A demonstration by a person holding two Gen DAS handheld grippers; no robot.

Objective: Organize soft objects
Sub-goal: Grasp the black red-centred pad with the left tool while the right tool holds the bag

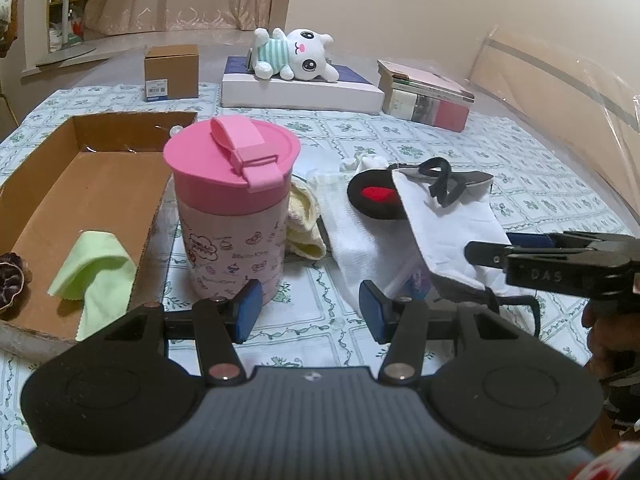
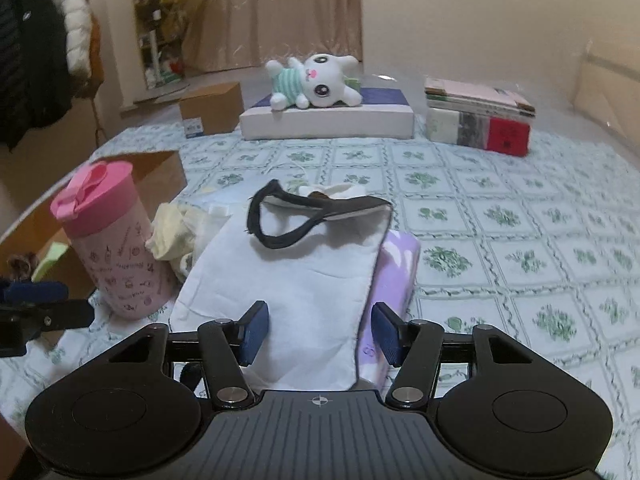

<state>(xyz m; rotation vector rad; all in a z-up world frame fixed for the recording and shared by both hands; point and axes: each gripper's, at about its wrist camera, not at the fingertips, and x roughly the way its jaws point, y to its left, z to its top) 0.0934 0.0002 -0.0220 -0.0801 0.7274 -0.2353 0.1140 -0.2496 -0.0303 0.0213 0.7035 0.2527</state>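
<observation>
Both gripper [image 1: 310, 310] [image 2: 320, 330] jaws gape empty above green-patterned tablecloth [image 2: 500, 216]; beige curtains [image 2: 276, 12] behind.

The purple pack [image 2: 394, 276] lies mostly hidden under the white cloth bag [image 2: 296, 280]. The pink-lidded cup [image 1: 232, 208] covers part of the yellow cloth [image 1: 304, 224] and the near right corner of the cardboard tray [image 1: 24, 216]. A dark scrunchie [image 1: 10, 280] is cut by the left edge. Print on the cup is too small to read.
</observation>
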